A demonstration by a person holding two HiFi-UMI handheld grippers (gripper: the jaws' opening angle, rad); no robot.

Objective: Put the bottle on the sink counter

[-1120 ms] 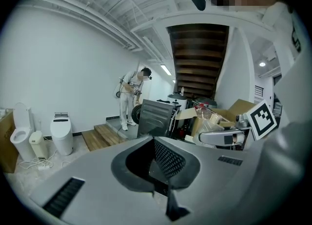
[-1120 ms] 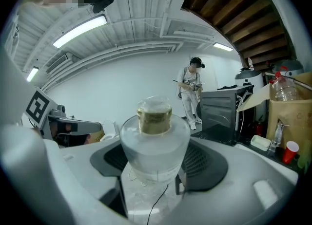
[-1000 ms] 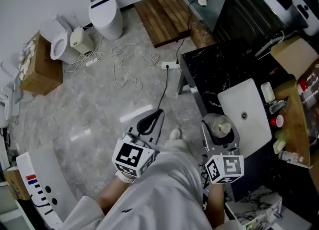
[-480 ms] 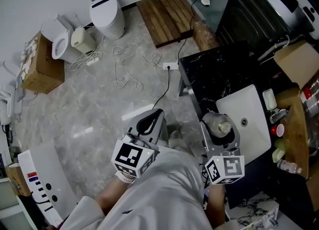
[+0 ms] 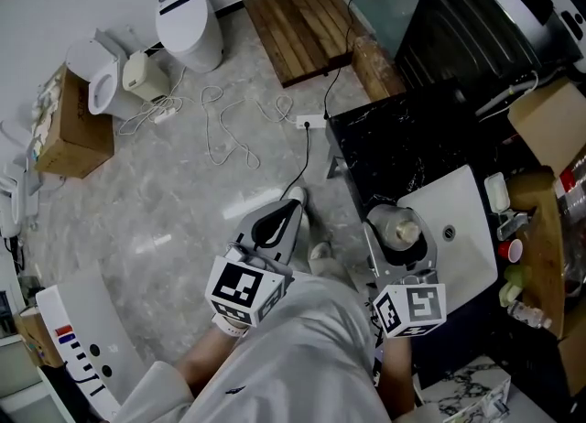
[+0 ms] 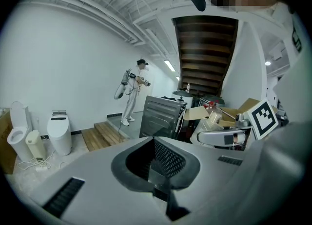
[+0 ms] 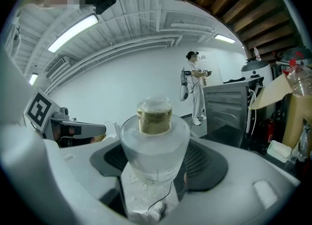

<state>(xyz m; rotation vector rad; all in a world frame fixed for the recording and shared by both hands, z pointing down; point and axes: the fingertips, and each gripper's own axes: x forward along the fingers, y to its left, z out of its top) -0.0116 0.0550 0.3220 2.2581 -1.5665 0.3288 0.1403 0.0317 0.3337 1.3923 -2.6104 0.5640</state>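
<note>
Gripping the bottle by its body, right gripper hangs centre-right of the head view, at the sink counter edge. Left gripper closed, empty. Risk: released on the white sink rim, the bottle likely tips.

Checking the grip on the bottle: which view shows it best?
The right gripper view: the bottle fills its centre, clamped between the jaws of the right tool. The head view shows it small, from above; the left gripper view, hardly at all.
</note>
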